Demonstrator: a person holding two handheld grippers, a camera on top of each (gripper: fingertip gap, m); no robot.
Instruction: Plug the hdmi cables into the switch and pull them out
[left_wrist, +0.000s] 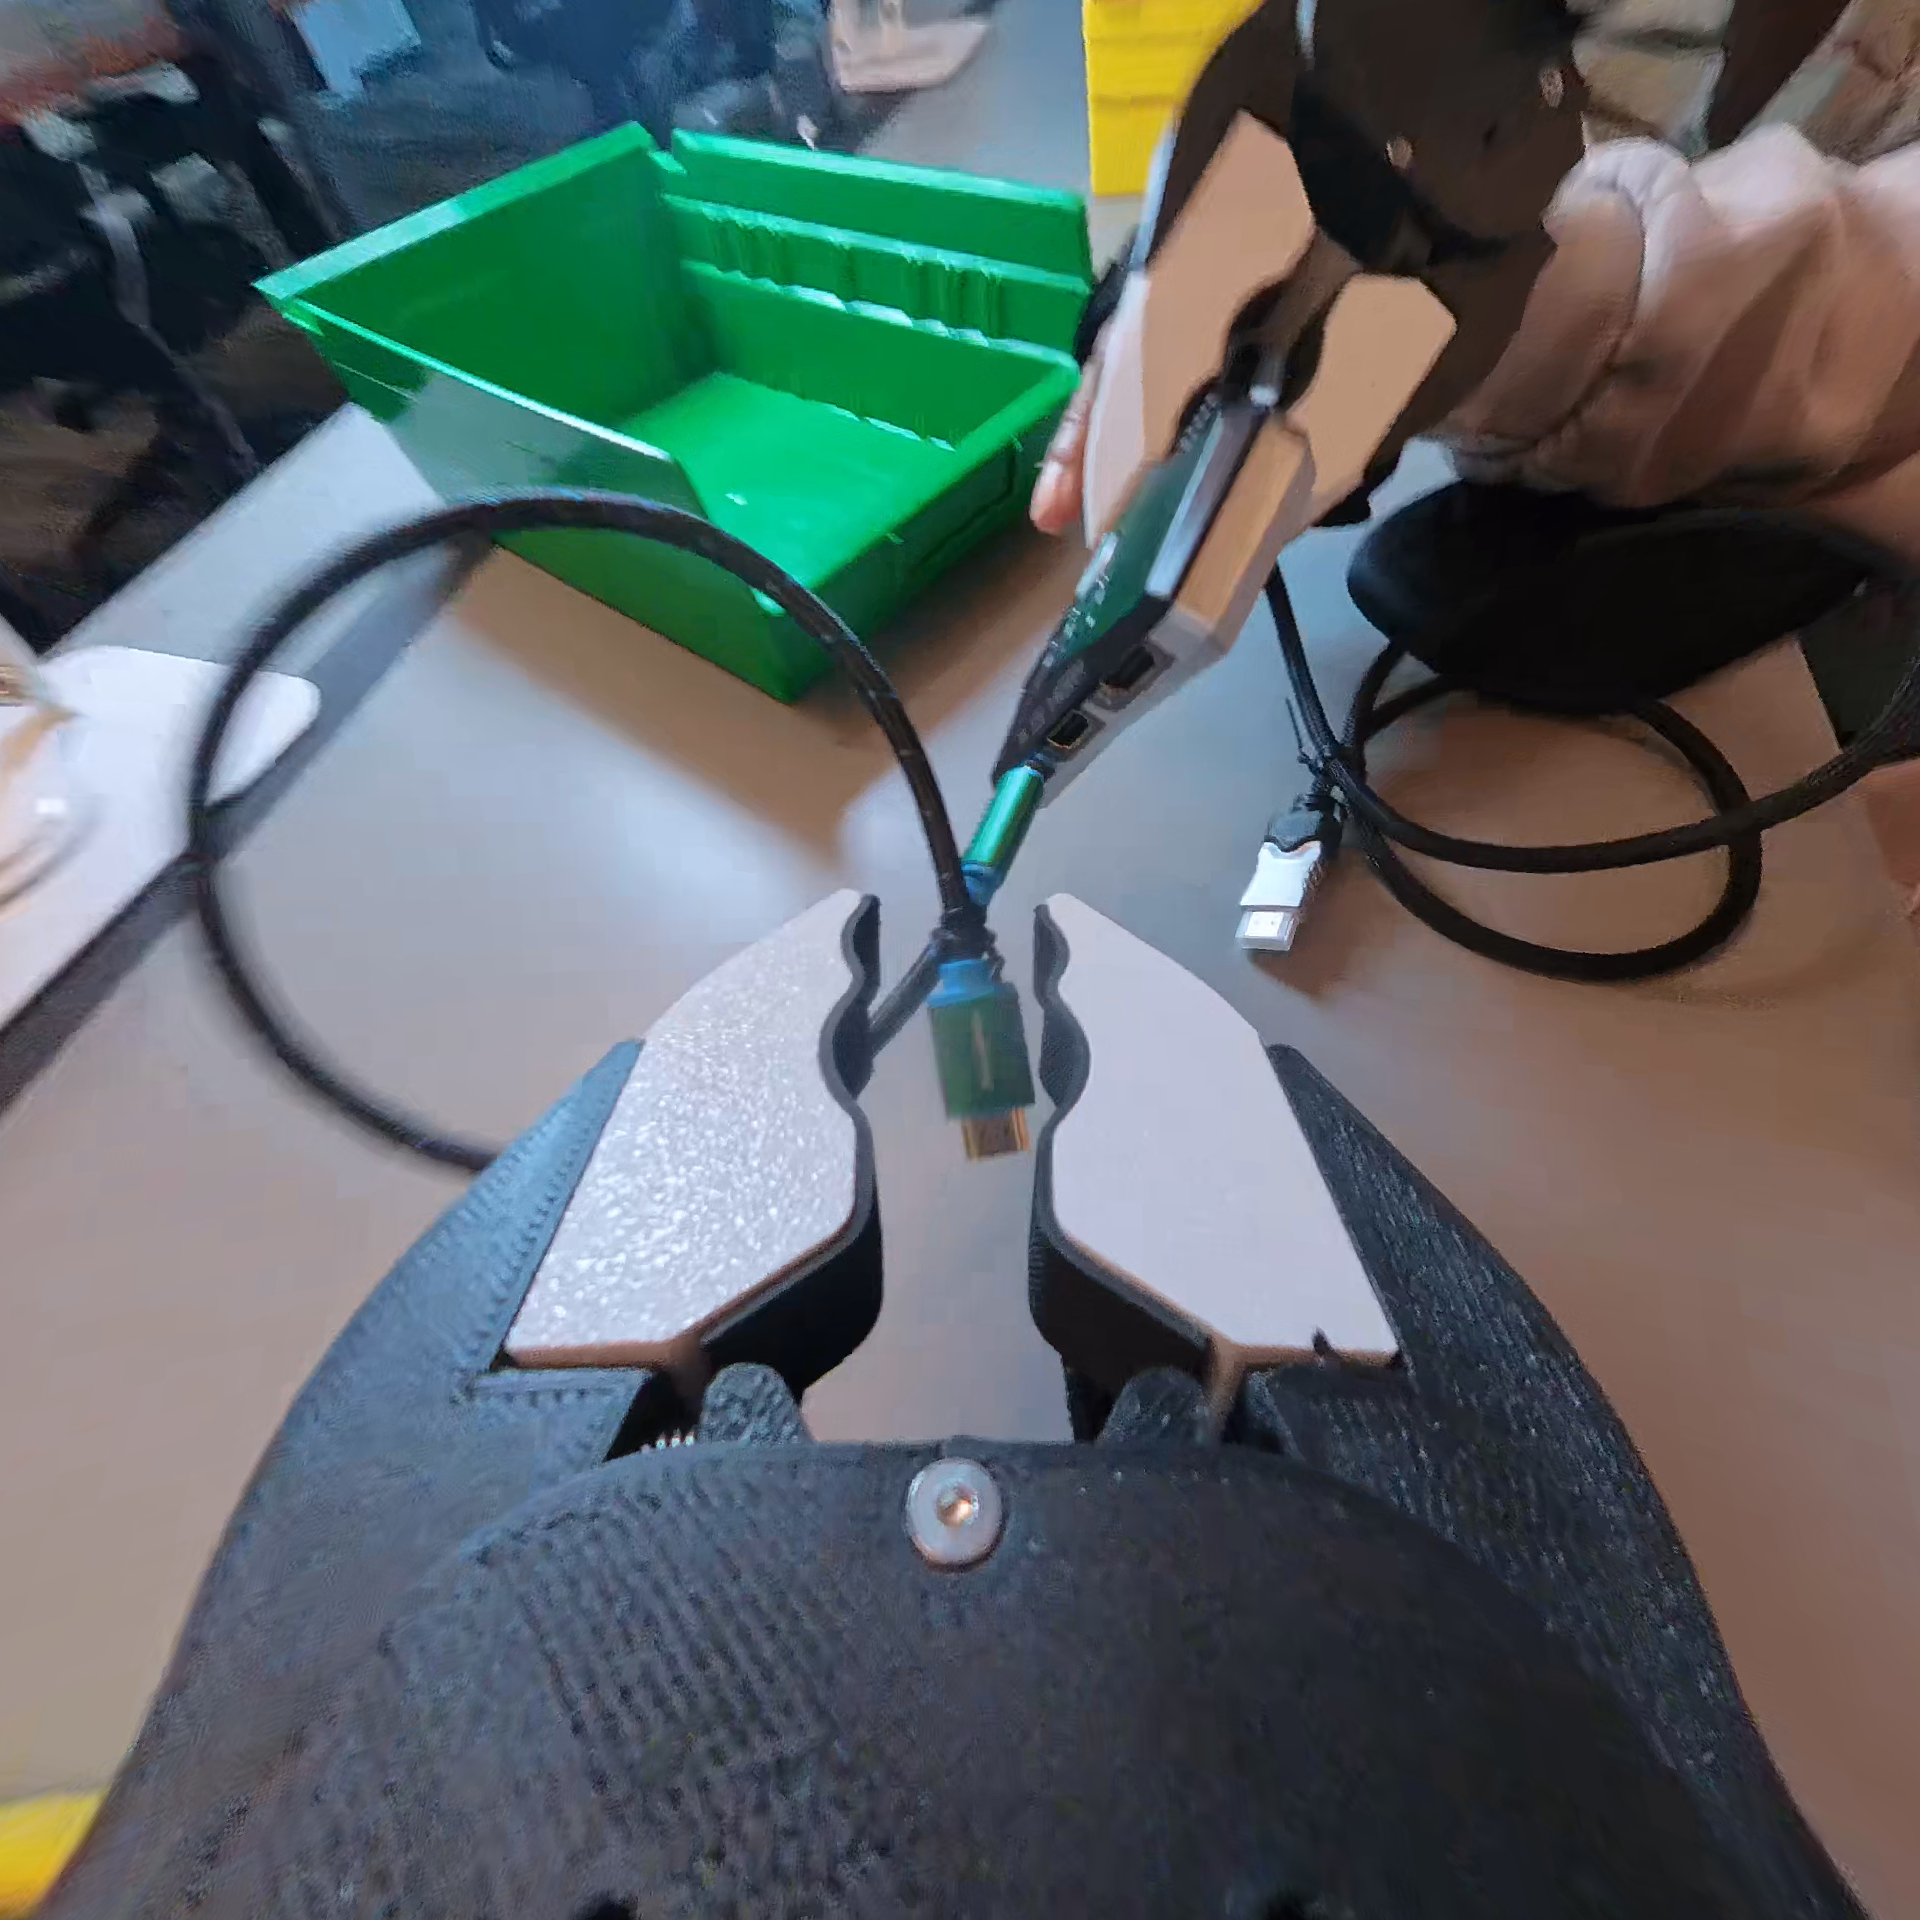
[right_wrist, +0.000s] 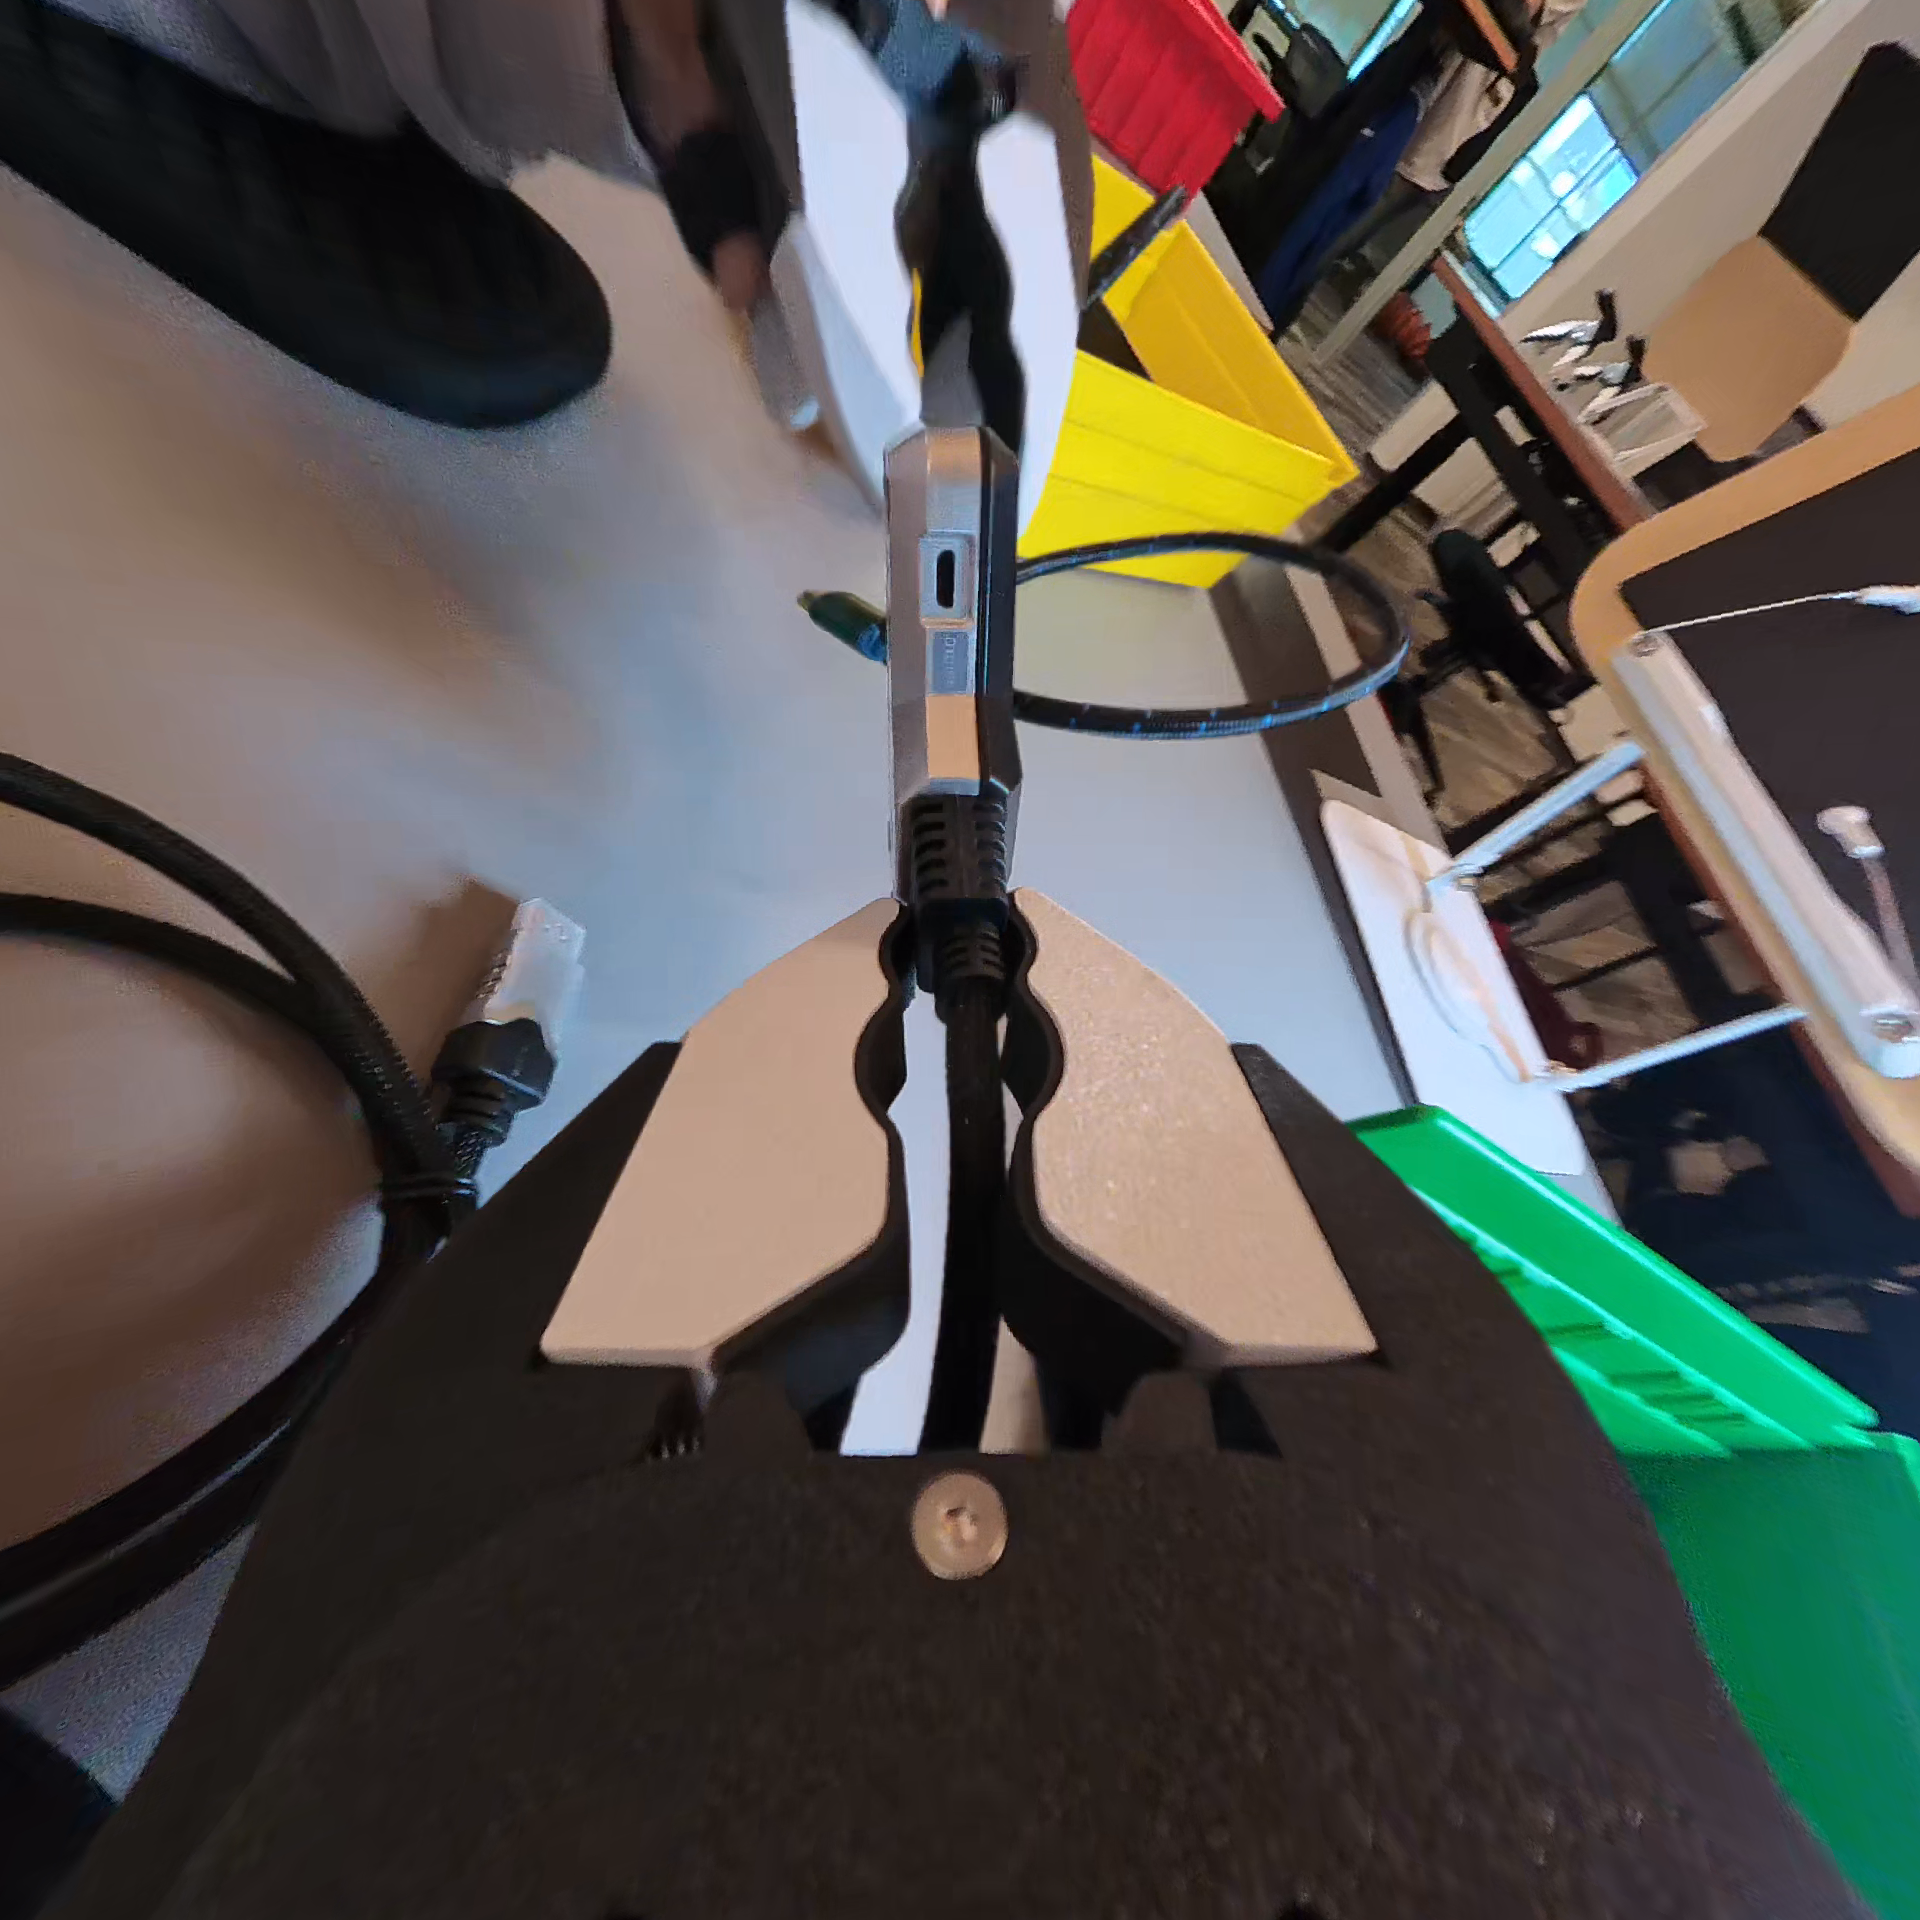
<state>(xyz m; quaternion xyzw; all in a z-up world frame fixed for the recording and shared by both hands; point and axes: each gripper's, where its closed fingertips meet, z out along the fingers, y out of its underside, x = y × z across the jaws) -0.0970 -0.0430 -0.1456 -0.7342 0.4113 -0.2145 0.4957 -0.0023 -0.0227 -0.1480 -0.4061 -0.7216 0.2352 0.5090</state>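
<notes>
Behind the work area stand other desks, chairs and windows, all a little blurred. The desk (left_wrist: 582, 831) in front has a pale brown top. On it sits a green bin (left_wrist: 727, 416), and behind that a yellow bin (right_wrist: 1174, 457) near the far edge.

The left tool (left_wrist: 956, 925) has its two fingers spread apart, and it holds nothing. Between the fingers, but not touching them as far as I can see, lies a green HDMI plug (left_wrist: 982, 1060) with a gold tip. Its black cable (left_wrist: 343, 582) makes a big loop over the desk and comes back to a second green plug (left_wrist: 1003, 821), which sits in a port of the switch (left_wrist: 1122, 613).

The switch is a flat grey box. It is raised above the desk and tilted, with the ports facing down toward the left tool. In the right wrist view the right tool (right_wrist: 956, 925) is pressed together on the black strain relief (right_wrist: 956, 883) of a thick cable that comes out of the switch end, so the box hangs in front of its fingertips.

On the desk beside the switch lies another cable (left_wrist: 1558, 831), coiled, black and braided, with a white and silver plug (left_wrist: 1283, 894) lying free. A person's sleeve (left_wrist: 1714, 312) shows behind the right tool.
</notes>
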